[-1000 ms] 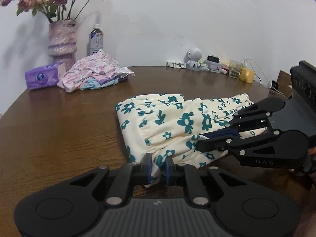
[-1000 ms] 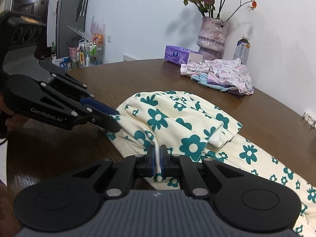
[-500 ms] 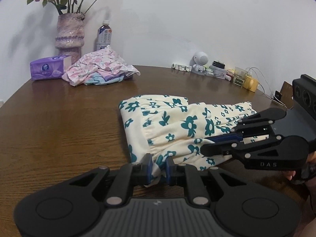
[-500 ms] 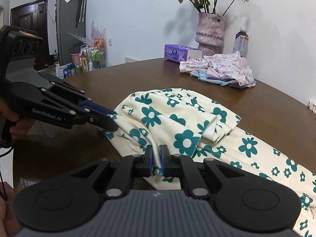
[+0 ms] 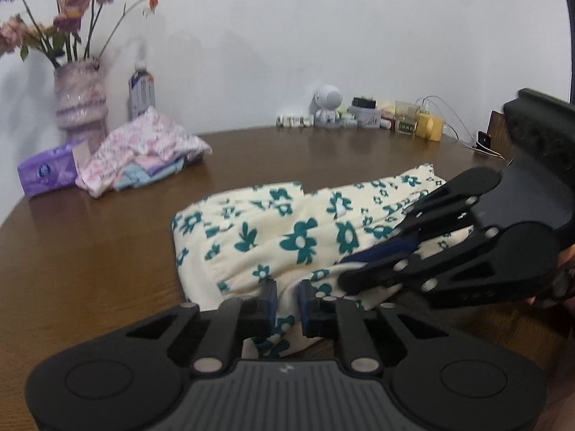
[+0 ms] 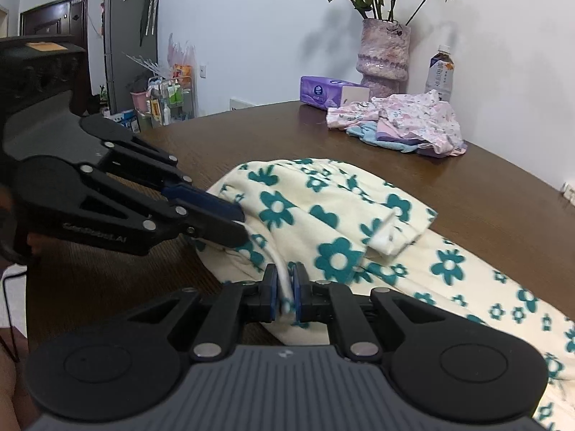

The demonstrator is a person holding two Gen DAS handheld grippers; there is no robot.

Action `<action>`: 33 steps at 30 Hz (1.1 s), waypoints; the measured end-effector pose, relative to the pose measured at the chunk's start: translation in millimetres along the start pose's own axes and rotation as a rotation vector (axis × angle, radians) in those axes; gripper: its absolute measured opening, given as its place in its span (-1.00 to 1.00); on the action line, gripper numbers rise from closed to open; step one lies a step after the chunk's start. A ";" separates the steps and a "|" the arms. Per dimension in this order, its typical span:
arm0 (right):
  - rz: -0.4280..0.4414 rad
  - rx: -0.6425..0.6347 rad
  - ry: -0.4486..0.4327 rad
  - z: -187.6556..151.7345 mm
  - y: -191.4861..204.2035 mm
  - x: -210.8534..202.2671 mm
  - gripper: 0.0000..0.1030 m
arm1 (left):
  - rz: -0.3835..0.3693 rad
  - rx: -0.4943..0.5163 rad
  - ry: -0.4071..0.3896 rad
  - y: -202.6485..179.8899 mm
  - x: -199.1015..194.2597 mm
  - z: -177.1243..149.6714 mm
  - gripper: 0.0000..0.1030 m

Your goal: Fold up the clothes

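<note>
1. Two claws grip the near hem of the cream garment with teal flowers [image 5: 298,230], which lies on the brown table [image 5: 93,251], doubled over itself; from a second ago to now both pinch points have stayed on the same edge.
2. Across the last second the left wrist view has dropped and swung, so the cloth sits lower and further right in it, and the picture is now blurred with motion. The flowered cloth looks more bunched near the claws.
3. My judgement: a fold is in hand, with the gripped hem being carried or drawn; whether it is going over or being pulled flat, I cannot tell.
4. The left claw [image 5: 286,300] is clamped on a fold of the hem, low over the near table edge, pointing toward the far wall.
5. The right claw [image 6: 285,289] is closed on a thin white ridge of the same hem, just beside the left one, angled in from the right.
6. A pile of pink and blue clothes [image 5: 143,151] rests far left, near the vase [image 5: 81,97] and a purple tissue pack [image 5: 46,172].
</note>
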State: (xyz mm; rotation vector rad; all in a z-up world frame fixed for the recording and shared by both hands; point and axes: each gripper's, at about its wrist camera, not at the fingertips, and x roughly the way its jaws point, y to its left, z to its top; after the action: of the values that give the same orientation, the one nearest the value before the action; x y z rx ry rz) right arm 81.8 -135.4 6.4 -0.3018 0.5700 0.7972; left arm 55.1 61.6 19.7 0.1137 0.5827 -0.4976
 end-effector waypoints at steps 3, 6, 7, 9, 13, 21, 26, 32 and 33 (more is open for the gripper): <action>-0.002 0.000 -0.004 1.9 1.0 -1.8 -0.83 | -0.007 -0.013 0.008 3.2 1.4 -3.6 -0.77; 0.008 0.007 -0.017 6.7 4.6 -0.3 -0.83 | -0.009 -0.019 0.013 3.3 1.8 -4.8 -0.77; 0.011 0.009 -0.022 8.3 5.8 0.2 -0.83 | -0.008 -0.018 0.014 3.0 2.2 -4.5 -0.77; 0.018 0.014 -0.031 11.6 8.2 1.2 -0.83 | -0.005 -0.015 0.016 2.7 2.4 -4.1 -0.77; 0.023 0.018 -0.013 12.3 9.1 9.0 -0.83 | -0.014 -0.025 0.023 4.9 1.9 -3.2 -0.75; 0.016 0.008 0.025 6.3 6.3 8.2 -0.84 | -0.029 -0.016 -0.068 15.5 -25.5 14.7 -0.58; 0.009 -0.010 -0.017 17.8 10.7 -5.2 -0.74 | -0.001 0.027 0.011 25.5 0.0 17.2 -0.58; -0.006 -0.139 -0.005 39.3 16.6 13.3 -0.26 | -0.028 0.046 0.049 29.3 10.2 13.7 -0.62; -0.003 -0.157 0.011 41.6 16.9 19.9 -0.27 | -0.035 0.036 0.049 31.0 10.4 13.6 -0.62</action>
State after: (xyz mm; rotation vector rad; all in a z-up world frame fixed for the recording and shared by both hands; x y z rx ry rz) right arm 95.6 -93.3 27.7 -0.4514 0.5183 0.8395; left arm 84.3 81.2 24.2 0.1503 0.6245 -0.5408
